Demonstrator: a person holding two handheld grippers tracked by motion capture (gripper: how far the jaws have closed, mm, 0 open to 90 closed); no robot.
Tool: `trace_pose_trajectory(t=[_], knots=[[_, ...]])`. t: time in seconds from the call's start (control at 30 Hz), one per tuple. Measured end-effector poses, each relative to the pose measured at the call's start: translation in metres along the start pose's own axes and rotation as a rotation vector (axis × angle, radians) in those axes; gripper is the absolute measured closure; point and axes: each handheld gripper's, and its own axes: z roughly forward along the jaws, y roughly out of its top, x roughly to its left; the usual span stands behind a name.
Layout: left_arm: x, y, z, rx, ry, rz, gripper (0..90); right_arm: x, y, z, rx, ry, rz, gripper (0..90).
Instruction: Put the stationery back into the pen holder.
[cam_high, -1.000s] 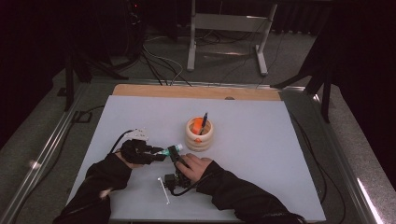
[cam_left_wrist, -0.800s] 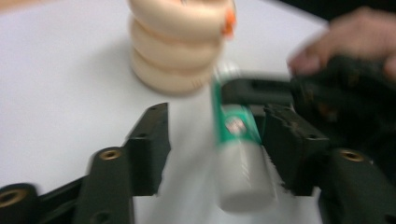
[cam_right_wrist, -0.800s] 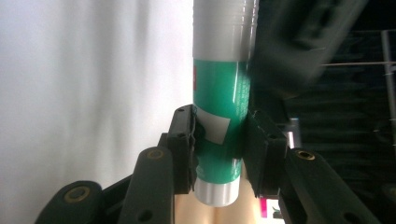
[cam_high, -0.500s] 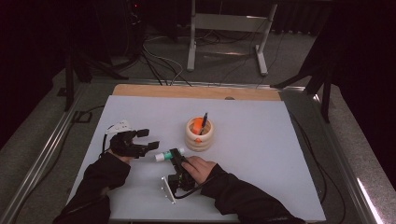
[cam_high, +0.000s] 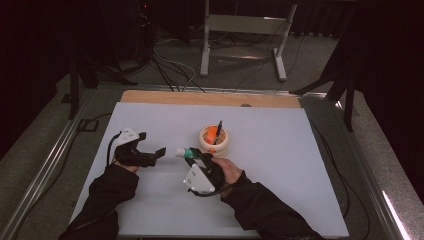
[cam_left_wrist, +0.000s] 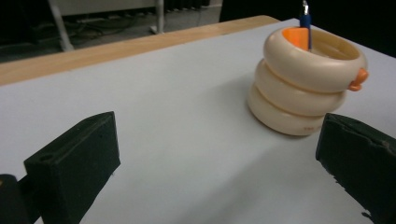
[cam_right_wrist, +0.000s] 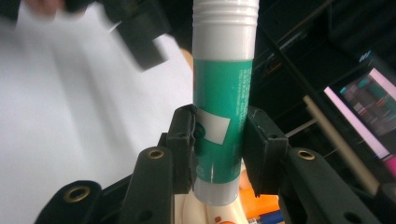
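Note:
My right gripper (cam_right_wrist: 219, 149) is shut on a green and white glue stick (cam_right_wrist: 224, 88), gripping it near its base. In the high view the glue stick (cam_high: 181, 151) sticks out to the left of my right gripper (cam_high: 194, 157), just in front of a cream ringed holder (cam_high: 214, 145). That holder (cam_left_wrist: 303, 88) has a blue pen (cam_left_wrist: 305, 21) and an orange piece (cam_left_wrist: 296, 37) in it. My left gripper (cam_high: 151, 144) lies left of the stick's tip. Its jaws have just been opening, and my left gripper (cam_left_wrist: 215, 172) now stands wide apart with nothing between the jaws.
The work surface is a white sheet (cam_high: 280, 165) with a wooden strip (cam_high: 165, 97) along its far edge and metal rails (cam_high: 55, 150) at the sides. Cables (cam_high: 165, 60) and a stand's legs (cam_high: 240, 45) lie on the floor beyond.
The left gripper's jaws have opened and it has drawn back to the left, off the glue stick. The right gripper has lifted with the stick still in it.

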Motion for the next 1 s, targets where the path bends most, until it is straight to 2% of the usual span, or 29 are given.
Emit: trace_pose_trajectory(t=[0.2, 0.3, 0.37, 0.43, 0.53, 0.67, 0.77, 0.8, 0.93, 1.0], knots=[[-0.001, -0.006, -0.004, -0.011, 0.061, 0.009, 0.1, -0.038, 0.001, -0.007, -0.014, 0.063, 0.234, 66.1], [-0.001, -0.008, -0.006, -0.019, 0.068, -0.014, 0.1, -0.054, -0.001, -0.009, -0.014, 0.075, 0.308, 66.1], [0.0, -0.011, -0.007, -0.013, 0.07, -0.016, 0.1, -0.063, -0.003, -0.01, -0.016, 0.079, 0.354, 66.1], [-0.001, -0.013, -0.007, -0.009, 0.069, -0.015, 0.1, -0.07, -0.005, -0.011, -0.019, 0.08, 0.392, 66.1], [-0.001, -0.015, -0.006, -0.001, 0.079, -0.015, 0.1, -0.076, -0.007, -0.011, -0.021, 0.073, 0.412, 66.0], [-0.002, -0.017, -0.009, -0.017, 0.11, -0.01, 0.1, -0.087, -0.011, -0.01, -0.023, 0.067, 0.478, 66.1], [-0.002, -0.018, -0.011, -0.021, 0.114, -0.017, 0.1, -0.09, -0.011, -0.009, -0.019, 0.061, 0.49, 66.0], [-0.002, -0.018, -0.011, -0.017, 0.113, -0.017, 0.1, -0.092, -0.012, -0.007, -0.019, 0.062, 0.516, 66.0], [-0.002, -0.02, -0.013, -0.012, 0.107, -0.017, 0.1, -0.097, -0.013, -0.004, -0.016, 0.059, 0.548, 66.0], [-0.003, -0.021, -0.013, -0.009, 0.101, -0.023, 0.1, -0.1, -0.014, -0.002, -0.017, 0.064, 0.583, 66.0]])
